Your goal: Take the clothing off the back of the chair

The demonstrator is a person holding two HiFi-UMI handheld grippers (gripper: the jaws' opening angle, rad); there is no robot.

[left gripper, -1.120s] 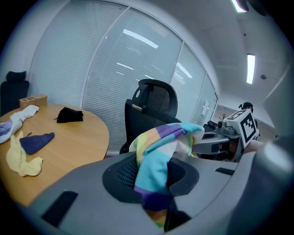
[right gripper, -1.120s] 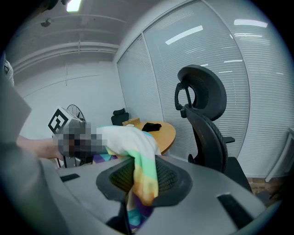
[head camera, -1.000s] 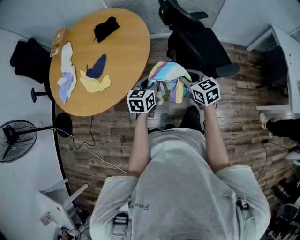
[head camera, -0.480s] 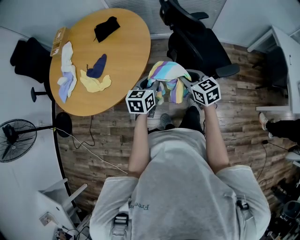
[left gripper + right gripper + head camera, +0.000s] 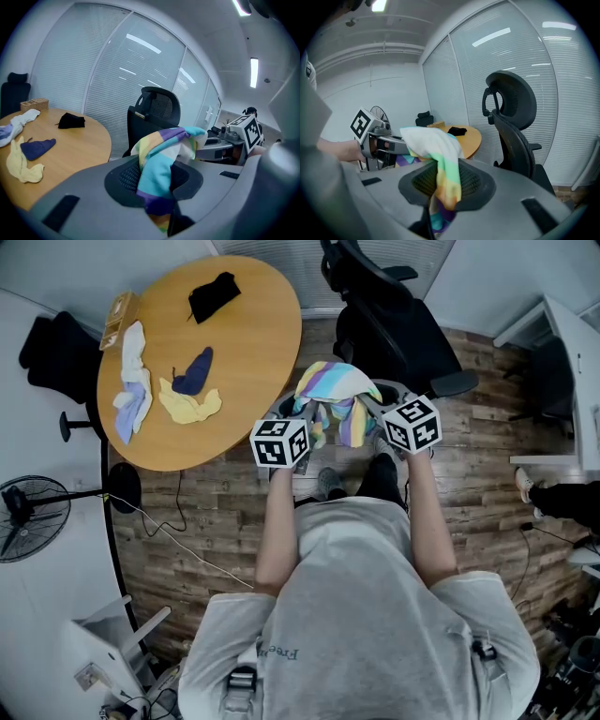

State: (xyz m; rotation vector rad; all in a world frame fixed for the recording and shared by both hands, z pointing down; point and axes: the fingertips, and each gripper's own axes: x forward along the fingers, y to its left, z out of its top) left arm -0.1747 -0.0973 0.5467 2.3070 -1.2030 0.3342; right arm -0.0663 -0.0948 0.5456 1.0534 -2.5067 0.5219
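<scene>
A rainbow-striped garment (image 5: pixel 333 397) hangs in the air between my two grippers, in front of the black office chair (image 5: pixel 384 324) and apart from its back. My left gripper (image 5: pixel 302 414) is shut on the garment's left side; in the left gripper view the cloth (image 5: pixel 161 164) bunches into its jaws. My right gripper (image 5: pixel 373 407) is shut on the right side, and the cloth (image 5: pixel 440 161) drapes down between its jaws. In the right gripper view the chair (image 5: pixel 513 122) stands bare behind.
A round wooden table (image 5: pixel 253 343) at the left carries a black cloth (image 5: pixel 212 296), a navy cloth (image 5: pixel 192 373), a yellow one (image 5: pixel 190 407) and a pale one (image 5: pixel 131 381). A fan (image 5: pixel 33 517) stands at far left, a white desk (image 5: pixel 577 371) at right.
</scene>
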